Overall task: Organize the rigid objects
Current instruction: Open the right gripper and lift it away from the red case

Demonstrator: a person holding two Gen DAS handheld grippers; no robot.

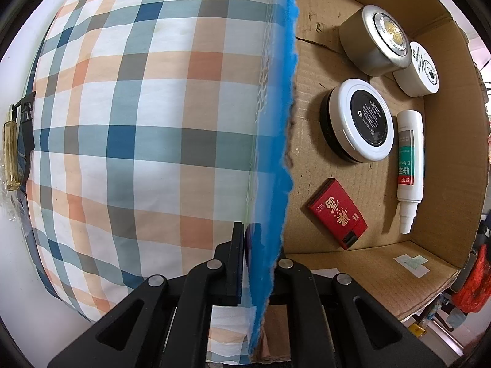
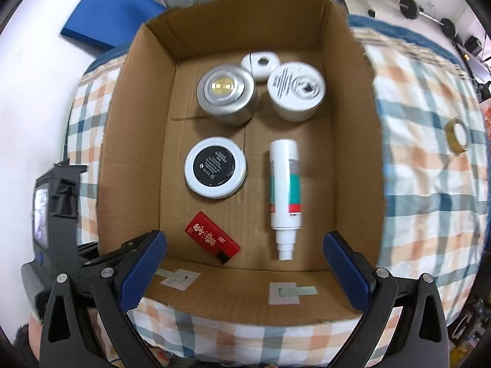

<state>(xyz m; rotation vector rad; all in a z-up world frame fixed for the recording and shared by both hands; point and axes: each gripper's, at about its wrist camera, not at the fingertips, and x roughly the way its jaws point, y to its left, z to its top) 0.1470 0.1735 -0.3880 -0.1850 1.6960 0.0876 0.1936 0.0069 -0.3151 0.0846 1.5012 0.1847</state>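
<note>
In the right wrist view, going left to right with the cardboard box [image 2: 135,141] as the clock face: at nine o'clock, outside the box, the left gripper [image 1: 248,263] stands clenched on the box's left wall, steadying it on the checked cloth [image 2: 429,159]; inside, the left column holds a silver round tin [image 2: 226,95] at eleven o'clock, a black-and-white round jar [image 2: 215,167] near the centre, and a small red box [image 2: 211,237] at seven o'clock, lying flat and askew; the right column holds a small white disc [image 2: 260,64] at twelve o'clock, touching a white round tub [image 2: 295,90] at one o'clock, then a white tube with a green and red label [image 2: 285,190] at five o'clock, lying with its nozzle toward the near wall; the right gripper [image 2: 245,257] hangs released above the near wall, its blue pads wide apart with nothing between them; well right of the box, at three o'clock, a roll of tape [image 2: 457,136] stands on the cloth. The step in hand looks like the let-go after an item has been set in the box, though which one I cannot tell; the next move likely calls for fetching another rigid item from outside, perhaps the tape roll, while the left grip keeps the box from sliding.
</note>
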